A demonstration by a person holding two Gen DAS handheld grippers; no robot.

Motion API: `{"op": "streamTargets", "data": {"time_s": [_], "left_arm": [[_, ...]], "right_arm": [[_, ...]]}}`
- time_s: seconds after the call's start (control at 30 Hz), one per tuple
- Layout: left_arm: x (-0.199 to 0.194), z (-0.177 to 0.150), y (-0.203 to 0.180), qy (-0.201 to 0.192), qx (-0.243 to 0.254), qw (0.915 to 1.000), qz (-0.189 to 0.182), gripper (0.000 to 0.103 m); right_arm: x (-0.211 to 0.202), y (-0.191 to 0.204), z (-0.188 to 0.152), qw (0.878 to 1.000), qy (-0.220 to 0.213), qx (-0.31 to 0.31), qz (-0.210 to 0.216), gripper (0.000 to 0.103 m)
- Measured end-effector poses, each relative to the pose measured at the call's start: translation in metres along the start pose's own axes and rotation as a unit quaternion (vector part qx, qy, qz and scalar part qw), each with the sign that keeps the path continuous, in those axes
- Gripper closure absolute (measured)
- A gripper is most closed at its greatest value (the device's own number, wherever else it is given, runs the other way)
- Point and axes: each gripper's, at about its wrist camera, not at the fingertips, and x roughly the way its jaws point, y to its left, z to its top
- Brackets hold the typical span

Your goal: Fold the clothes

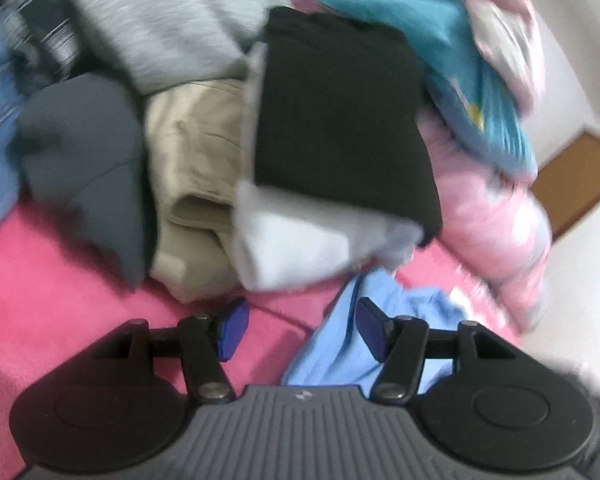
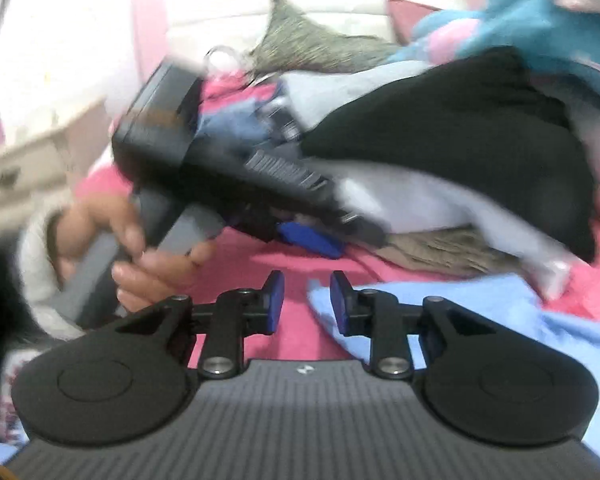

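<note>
A pink bedspread (image 1: 60, 280) carries a heap of clothes toward its far side: a grey sweater (image 1: 160, 20), a black top (image 1: 340, 128) folded over a white one (image 1: 300, 248), khaki trousers (image 1: 196, 168), a slate garment (image 1: 84, 160) and a teal piece (image 1: 440, 52) against a pink quilt (image 1: 496, 220). Nearer the front edge lies a crumpled light-blue shirt (image 1: 380, 344). The left gripper (image 1: 298, 330) hangs over the spread with jaws spread and empty, its right pad before the shirt; a hand (image 2: 140, 248) grips its handle. The right gripper (image 2: 306, 304) has jaws narrowly parted, nothing between them, by the shirt's edge. No readable writing shows; only a small emblem on each gripper body, blurred.
</note>
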Motion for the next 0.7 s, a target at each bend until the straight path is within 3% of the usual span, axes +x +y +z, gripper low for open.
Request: {"op": "streamTargets", "data": {"time_s": [0.17, 0.23, 0.37, 0.43, 0.47, 0.5, 0.53, 0.57, 0.7], "left_arm": [[0.009, -0.012, -0.022, 0.006, 0.075, 0.9967, 0.029, 0.048], [0.012, -0.015, -0.024, 0.005, 0.088, 0.9954, 0.038, 0.052], [0.018, -0.022, -0.032, 0.004, 0.123, 0.991, 0.051, 0.07], [0.021, -0.026, -0.038, 0.004, 0.144, 0.9881, 0.054, 0.074], [0.022, -0.027, -0.04, 0.007, 0.152, 0.9871, 0.051, 0.082], [0.023, -0.028, -0.042, 0.009, 0.159, 0.9861, 0.048, 0.087], [0.023, -0.028, -0.044, 0.01, 0.163, 0.9855, 0.044, 0.088], [0.021, -0.028, -0.044, 0.009, 0.167, 0.9853, 0.036, 0.092], [0.008, -0.032, -0.054, 0.005, 0.181, 0.983, -0.03, 0.094]], "right_arm": [[0.001, -0.076, 0.013, 0.987, 0.01, 0.105, -0.118, 0.079], [0.011, -0.096, 0.01, 0.98, 0.019, 0.142, -0.136, 0.078], [0.056, -0.125, 0.014, 0.97, 0.052, 0.182, -0.151, 0.063], [0.077, -0.133, 0.013, 0.966, 0.068, 0.204, -0.146, 0.063], [0.082, -0.137, 0.01, 0.964, 0.073, 0.214, -0.141, 0.068], [0.079, -0.137, 0.008, 0.965, 0.065, 0.22, -0.127, 0.076], [0.071, -0.137, 0.007, 0.967, 0.049, 0.224, -0.109, 0.098], [0.064, -0.137, 0.005, 0.969, 0.034, 0.228, -0.091, 0.102], [0.008, -0.122, -0.01, 0.974, -0.063, 0.21, -0.048, 0.102]]}}
